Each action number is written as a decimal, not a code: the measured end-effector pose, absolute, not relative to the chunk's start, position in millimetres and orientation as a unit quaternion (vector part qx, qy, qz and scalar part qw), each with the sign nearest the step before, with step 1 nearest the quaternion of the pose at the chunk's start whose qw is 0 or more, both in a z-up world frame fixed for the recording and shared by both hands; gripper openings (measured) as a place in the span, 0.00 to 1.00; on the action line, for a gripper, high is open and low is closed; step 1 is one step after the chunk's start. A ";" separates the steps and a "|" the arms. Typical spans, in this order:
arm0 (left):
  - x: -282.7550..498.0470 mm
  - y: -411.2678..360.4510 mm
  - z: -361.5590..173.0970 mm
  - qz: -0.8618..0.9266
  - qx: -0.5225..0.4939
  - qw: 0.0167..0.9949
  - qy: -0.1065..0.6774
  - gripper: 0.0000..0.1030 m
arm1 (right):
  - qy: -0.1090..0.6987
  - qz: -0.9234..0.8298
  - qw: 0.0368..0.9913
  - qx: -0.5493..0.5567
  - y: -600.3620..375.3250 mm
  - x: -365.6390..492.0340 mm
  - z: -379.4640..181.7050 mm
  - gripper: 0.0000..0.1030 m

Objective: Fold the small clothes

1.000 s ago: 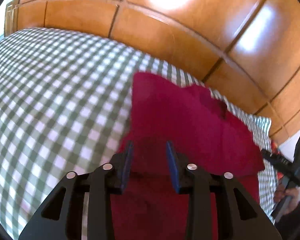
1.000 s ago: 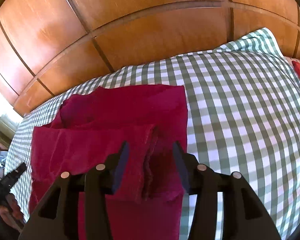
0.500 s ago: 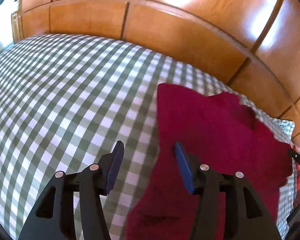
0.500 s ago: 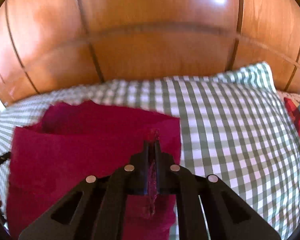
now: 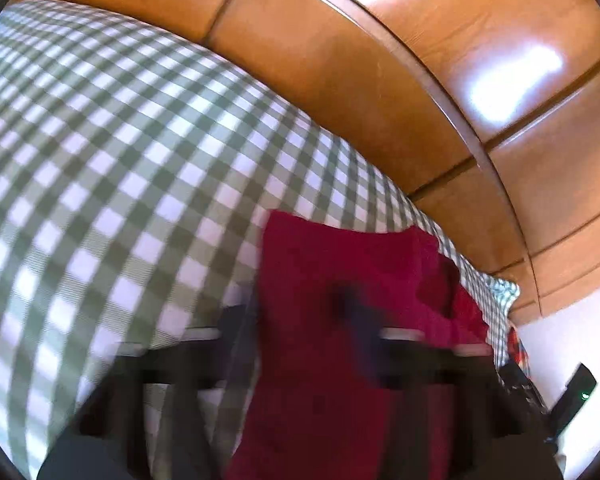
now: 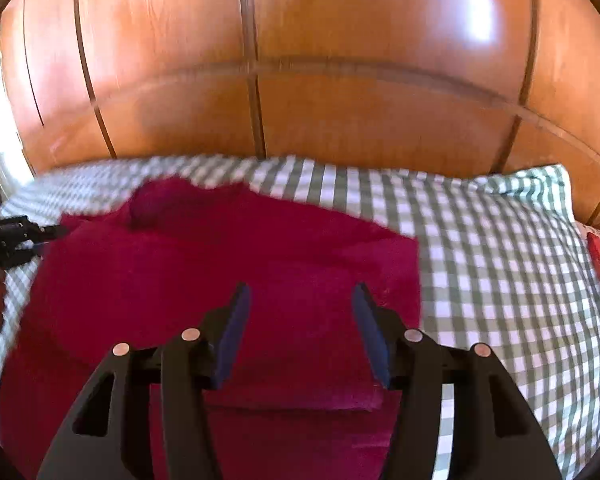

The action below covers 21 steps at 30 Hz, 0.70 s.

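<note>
We are in a bedroom of a home: a bed under a green-and-white checked cover (image 6: 500, 264) fills the near ground, a matching pillow (image 6: 540, 188) lies far right, and glossy wooden wardrobe panels (image 6: 340, 80) stand behind.

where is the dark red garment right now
The dark red fabric garment lies on the green-and-white checked bedspread before the brown wooden panelled wall. It fills the left and centre of the right wrist view, under the opening right tool.
</note>
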<state>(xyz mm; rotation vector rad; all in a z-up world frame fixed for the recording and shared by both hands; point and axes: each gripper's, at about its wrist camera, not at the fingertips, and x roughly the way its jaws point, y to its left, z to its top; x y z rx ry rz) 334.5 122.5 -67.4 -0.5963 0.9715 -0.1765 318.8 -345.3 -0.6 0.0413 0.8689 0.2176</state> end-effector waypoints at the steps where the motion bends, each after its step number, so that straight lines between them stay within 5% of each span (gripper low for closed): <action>1: 332.2 120.4 -65.5 -0.071 -0.270 0.847 0.452 0.09 | 0.433 0.098 0.896 0.017 -342.1 319.2 -13.1 0.52; 7: 335.8 87.6 -59.9 0.014 -0.145 0.888 0.435 0.09 | 0.421 0.070 0.904 -0.038 -322.6 309.5 -47.7 0.53; 13: 328.4 66.8 -53.0 0.106 -0.066 0.899 0.421 0.39 | 0.418 0.073 0.905 -0.027 -328.9 309.8 -46.6 0.54; 21: 275.6 22.9 -58.0 0.035 0.015 0.909 0.415 0.39 | 0.416 0.074 0.906 -0.023 -327.0 309.6 -45.5 0.54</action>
